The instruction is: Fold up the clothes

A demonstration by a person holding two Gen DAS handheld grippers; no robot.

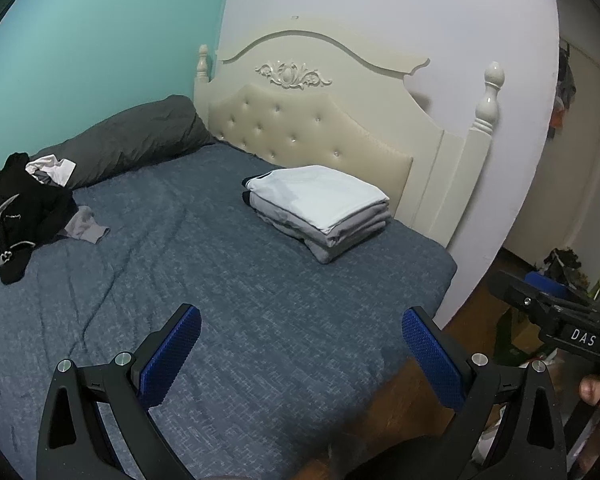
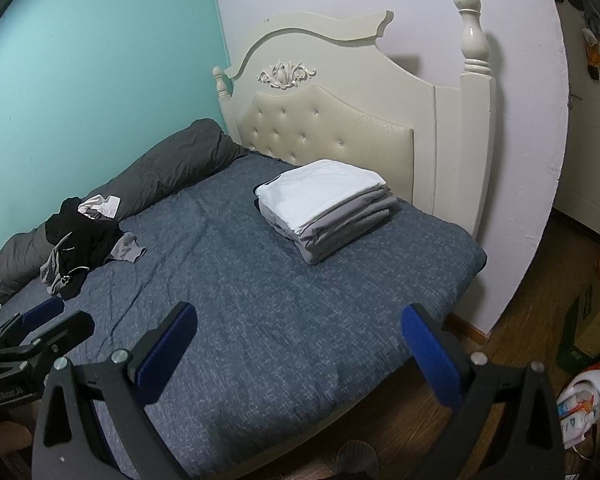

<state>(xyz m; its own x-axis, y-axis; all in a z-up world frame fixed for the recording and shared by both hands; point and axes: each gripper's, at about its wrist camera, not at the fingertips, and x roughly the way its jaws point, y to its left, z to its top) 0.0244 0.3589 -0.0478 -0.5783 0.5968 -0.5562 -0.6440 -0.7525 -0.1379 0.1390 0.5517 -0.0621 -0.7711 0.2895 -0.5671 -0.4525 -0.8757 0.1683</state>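
A stack of folded clothes [image 1: 320, 210], white piece on top and grey ones below, lies on the blue bed [image 1: 220, 300] near the headboard; it also shows in the right wrist view [image 2: 324, 210]. A heap of unfolded black, grey and white clothes [image 1: 24, 216] lies at the bed's far left, also seen in the right wrist view [image 2: 84, 240]. My left gripper [image 1: 302, 354] is open and empty above the bed's near edge. My right gripper [image 2: 298, 354] is open and empty, held beside it over the same edge.
A grey rolled duvet [image 1: 132, 140] lies along the teal wall. A cream tufted headboard [image 1: 320, 120] with posts stands at the back. Wooden floor [image 2: 532, 320] with boxes and clutter [image 2: 592, 320] lies to the right of the bed.
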